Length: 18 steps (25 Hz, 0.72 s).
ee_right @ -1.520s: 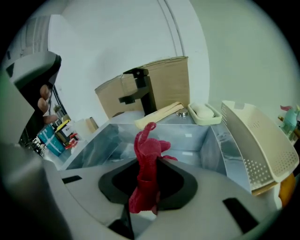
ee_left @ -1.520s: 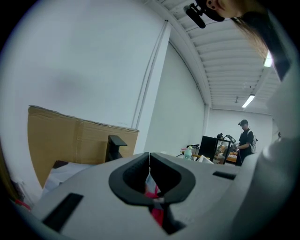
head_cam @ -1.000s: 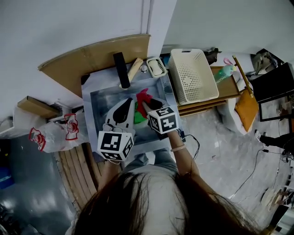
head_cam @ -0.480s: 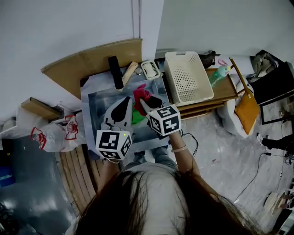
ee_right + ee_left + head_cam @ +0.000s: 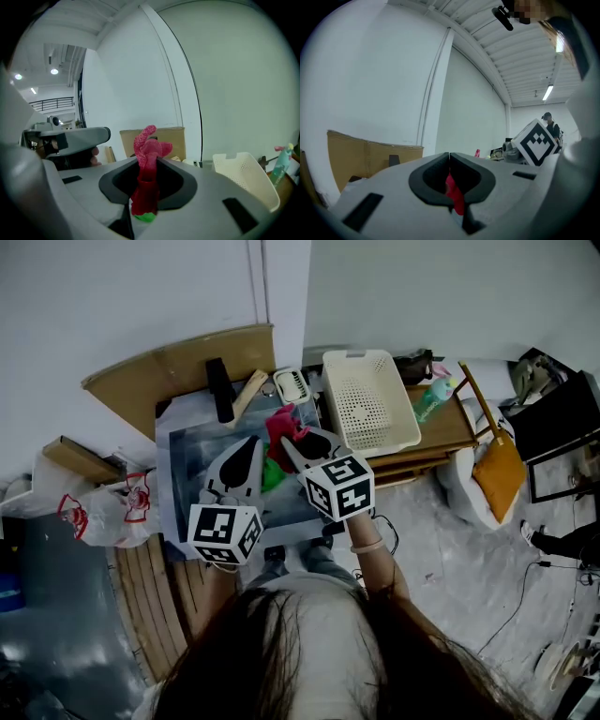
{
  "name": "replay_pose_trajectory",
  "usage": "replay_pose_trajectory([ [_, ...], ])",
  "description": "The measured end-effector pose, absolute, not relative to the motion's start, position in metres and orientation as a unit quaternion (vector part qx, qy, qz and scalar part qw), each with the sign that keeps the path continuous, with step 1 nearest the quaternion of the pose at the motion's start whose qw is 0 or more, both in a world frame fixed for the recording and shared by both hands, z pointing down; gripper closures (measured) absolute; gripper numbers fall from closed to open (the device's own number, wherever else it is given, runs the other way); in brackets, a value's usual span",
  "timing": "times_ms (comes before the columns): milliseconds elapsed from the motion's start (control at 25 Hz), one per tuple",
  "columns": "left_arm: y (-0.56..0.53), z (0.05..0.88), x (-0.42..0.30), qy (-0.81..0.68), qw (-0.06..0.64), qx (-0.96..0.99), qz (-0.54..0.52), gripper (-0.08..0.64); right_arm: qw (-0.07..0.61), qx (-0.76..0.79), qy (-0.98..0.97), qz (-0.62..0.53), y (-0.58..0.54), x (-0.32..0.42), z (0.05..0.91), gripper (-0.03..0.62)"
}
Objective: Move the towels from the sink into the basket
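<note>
Right gripper (image 5: 149,164) clamped on red towel (image 5: 149,147) – lifted up out of sink (image 5: 187,460) now, nearer basket (image 5: 370,399) at upper right. Left gripper (image 5: 449,161) jaws together, red scrap between – basket drop next.

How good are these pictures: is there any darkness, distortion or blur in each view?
Head view: dim and darker toward the corners, but the red towel and the basket are clear. Left gripper view: strong fisheye with black corners; the wall pipe curves, the near jaws look soft. Right gripper view: same fisheye; the red towel is fairly sharp.
</note>
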State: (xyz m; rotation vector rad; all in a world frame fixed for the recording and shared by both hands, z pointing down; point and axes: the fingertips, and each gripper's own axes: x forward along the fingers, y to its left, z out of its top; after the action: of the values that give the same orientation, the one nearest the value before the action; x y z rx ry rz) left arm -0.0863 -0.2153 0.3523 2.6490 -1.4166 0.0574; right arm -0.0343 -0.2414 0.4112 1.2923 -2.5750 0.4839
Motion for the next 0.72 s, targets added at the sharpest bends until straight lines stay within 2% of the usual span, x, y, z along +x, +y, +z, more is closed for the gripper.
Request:
replay_pose_trajectory([
  [720,-0.216,0.347,-0.008,-0.468,0.063,0.881,0.012,0.551,0.099,0.448,-0.879,0.127,-0.243,0.051,0.385,0.484],
])
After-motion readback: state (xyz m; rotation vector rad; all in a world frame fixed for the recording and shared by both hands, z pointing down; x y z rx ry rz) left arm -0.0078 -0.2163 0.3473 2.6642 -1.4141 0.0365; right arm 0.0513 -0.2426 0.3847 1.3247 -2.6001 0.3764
